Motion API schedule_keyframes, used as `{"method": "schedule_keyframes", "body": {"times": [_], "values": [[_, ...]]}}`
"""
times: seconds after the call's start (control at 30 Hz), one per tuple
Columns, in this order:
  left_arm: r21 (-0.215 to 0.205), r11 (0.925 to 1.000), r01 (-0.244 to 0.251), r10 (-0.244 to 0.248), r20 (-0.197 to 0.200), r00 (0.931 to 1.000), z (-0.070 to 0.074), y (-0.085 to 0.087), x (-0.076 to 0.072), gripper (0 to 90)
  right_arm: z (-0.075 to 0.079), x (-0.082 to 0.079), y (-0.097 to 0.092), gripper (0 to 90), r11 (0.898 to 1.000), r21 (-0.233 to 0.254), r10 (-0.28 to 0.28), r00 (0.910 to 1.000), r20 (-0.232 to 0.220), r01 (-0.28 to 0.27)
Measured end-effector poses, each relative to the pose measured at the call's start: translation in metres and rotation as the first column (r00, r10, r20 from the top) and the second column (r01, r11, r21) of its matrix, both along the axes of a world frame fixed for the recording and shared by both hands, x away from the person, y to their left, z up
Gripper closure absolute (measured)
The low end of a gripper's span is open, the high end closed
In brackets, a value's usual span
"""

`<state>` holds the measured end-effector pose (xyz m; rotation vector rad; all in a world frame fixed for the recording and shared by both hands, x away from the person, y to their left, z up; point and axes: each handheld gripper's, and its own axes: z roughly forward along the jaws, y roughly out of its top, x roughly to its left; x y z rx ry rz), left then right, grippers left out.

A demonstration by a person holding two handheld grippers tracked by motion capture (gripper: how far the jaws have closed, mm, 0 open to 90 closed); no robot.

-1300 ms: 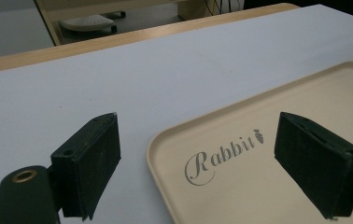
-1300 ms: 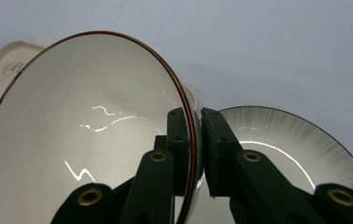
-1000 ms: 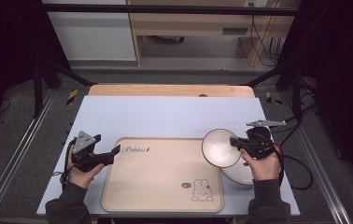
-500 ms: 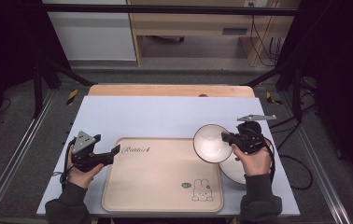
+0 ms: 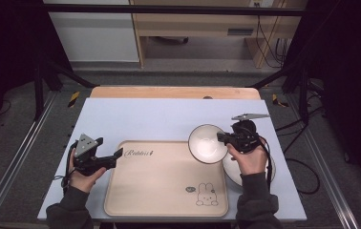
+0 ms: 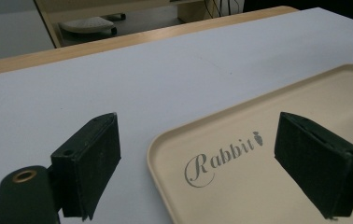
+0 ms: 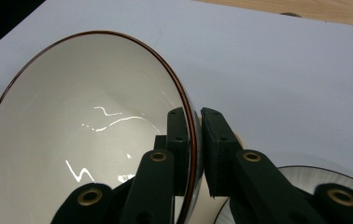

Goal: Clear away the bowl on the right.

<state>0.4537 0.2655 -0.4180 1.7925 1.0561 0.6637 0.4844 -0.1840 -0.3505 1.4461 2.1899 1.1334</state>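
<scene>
High view, right gripper (image 5: 222,138) clamped on rim of glossy round white bowl (image 5: 207,144) above beige tray (image 5: 164,191) corner, left gripper (image 5: 116,155) jaws spread

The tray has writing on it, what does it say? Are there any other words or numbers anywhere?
"Rabbit" in curly grey letters, with a tiny carrot-like mark after it, on the tray near its corner.
A little rabbit drawing and a small dark mark beside it sit at the tray's opposite corner; any words there are too small to read.
No writing is visible on the bowl.
</scene>
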Motion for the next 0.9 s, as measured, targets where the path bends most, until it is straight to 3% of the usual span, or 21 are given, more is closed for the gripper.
{"method": "schedule_keyframes", "body": {"times": [0.5,0.9], "values": [[-0.006,1.0,-0.002,0.002,0.003,1.0,0.001,0.001,0.0,13.9,-0.006,0.015,0.033,82.2,0.999,-0.005,0.045,0.999,-0.005,-0.045],[-0.005,1.0,0.002,-0.001,0.003,1.0,0.002,0.001,-0.001,13.9,-0.018,0.024,0.055,82.2,0.998,-0.009,0.067,0.9972,-0.034,-0.067]]}}
